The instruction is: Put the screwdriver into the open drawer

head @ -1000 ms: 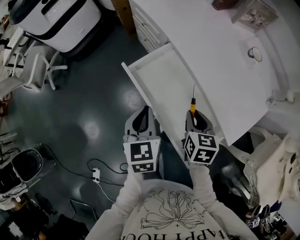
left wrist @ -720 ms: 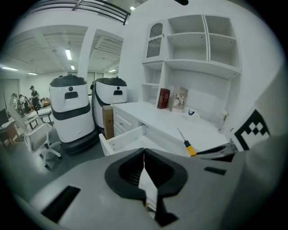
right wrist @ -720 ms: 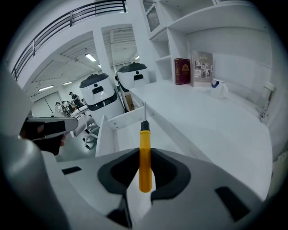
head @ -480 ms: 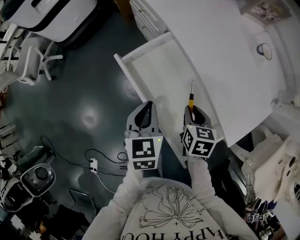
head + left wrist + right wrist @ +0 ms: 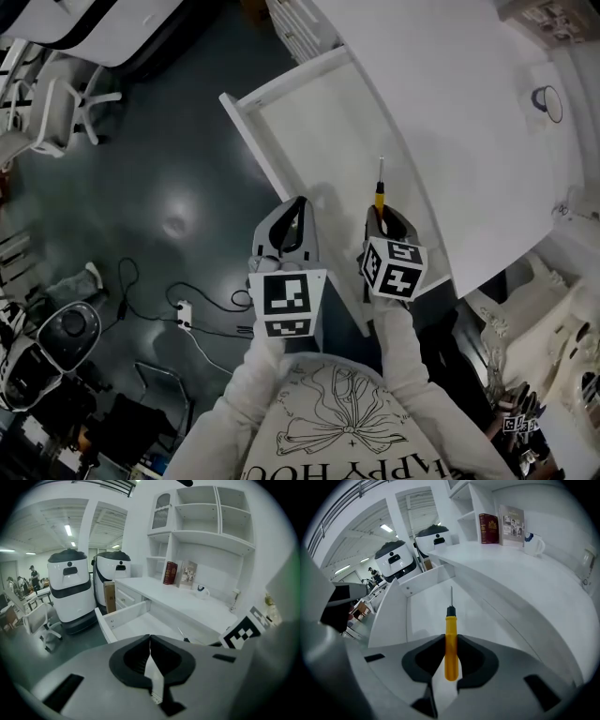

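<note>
Screwdriver (image 5: 451, 639): clamped by its yellow handle between the 2 jaws of the right gripper (image 5: 388, 217), grasped about mid-handle, butt end poking back behind the pads. Ran lengthwise in line with the jaws, dark collar and thin metal shaft leading forward, toward the top of the head view. Hung at that view's centre with the tip over the pale floor of the open drawer (image 5: 251, 141), close to the side tucked under the desk top (image 5: 469, 122). Showed no contact with the drawer floor. Could not judge the height above it.

Left gripper (image 5: 298, 201): both jaws pressed together on nothing. Sat just left of the right gripper in the head view, near the drawer's front wall. Played no visible part in the carry.

Looked like a carry almost finished, with the placing not yet done. Called, most likely, for 1 short drop straight down, shaft kept along the drawer's long side, then a release to lay the tool flat inside rather than across a rim. Needed no handover, with the right gripper already loaded and already over the target. Worth minding: a round handle likely to roll once let go, and the desk edge close on the right.
</note>
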`<state>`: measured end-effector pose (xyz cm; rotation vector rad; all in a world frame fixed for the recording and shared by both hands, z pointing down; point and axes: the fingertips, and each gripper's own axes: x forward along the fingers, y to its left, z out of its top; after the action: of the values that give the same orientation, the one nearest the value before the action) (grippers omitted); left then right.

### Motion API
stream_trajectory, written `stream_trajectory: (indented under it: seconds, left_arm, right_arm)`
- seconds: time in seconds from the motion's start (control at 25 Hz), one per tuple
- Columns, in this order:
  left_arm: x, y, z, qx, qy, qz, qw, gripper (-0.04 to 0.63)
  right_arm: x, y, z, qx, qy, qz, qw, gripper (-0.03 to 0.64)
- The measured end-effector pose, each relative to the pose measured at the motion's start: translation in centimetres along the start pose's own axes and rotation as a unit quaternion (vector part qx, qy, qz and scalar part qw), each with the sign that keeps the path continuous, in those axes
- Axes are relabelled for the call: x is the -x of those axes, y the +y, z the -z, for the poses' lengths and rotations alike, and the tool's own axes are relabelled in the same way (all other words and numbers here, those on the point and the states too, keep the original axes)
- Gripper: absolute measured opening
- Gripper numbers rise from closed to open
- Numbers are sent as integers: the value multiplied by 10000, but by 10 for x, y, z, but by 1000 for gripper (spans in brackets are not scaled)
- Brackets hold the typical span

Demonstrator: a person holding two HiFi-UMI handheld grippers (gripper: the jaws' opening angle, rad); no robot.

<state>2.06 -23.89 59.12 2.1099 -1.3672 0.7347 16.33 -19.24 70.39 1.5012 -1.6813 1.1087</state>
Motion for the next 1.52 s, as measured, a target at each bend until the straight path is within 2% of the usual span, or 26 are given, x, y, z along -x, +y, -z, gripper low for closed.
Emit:
stream_trajectory:
  seconds: [0.68, 0.92, 1.2, 1.28, 1.52]
  left_arm:
    - [-11, 4, 23, 103, 253, -86, 9996, 6]
    - [-10, 2, 29, 139, 281, -88, 9995, 6]
    - [-5, 3, 30, 168, 262, -127, 9994, 6]
    - [-2, 3, 28, 183, 224, -140, 9995, 6]
    - [12, 5, 12, 154, -5, -182, 9997, 6]
  right_arm:
    - [-47, -4, 34, -478, 642, -91, 9968, 77]
    - [-56, -8, 44, -495, 810, -23, 9955, 77]
    - [-56, -8, 43, -539, 748, 9, 9957, 85]
    - [-53, -7, 40, -547, 657, 3, 9963, 110]
    - [-30, -3, 16, -548, 250, 23, 9982, 115]
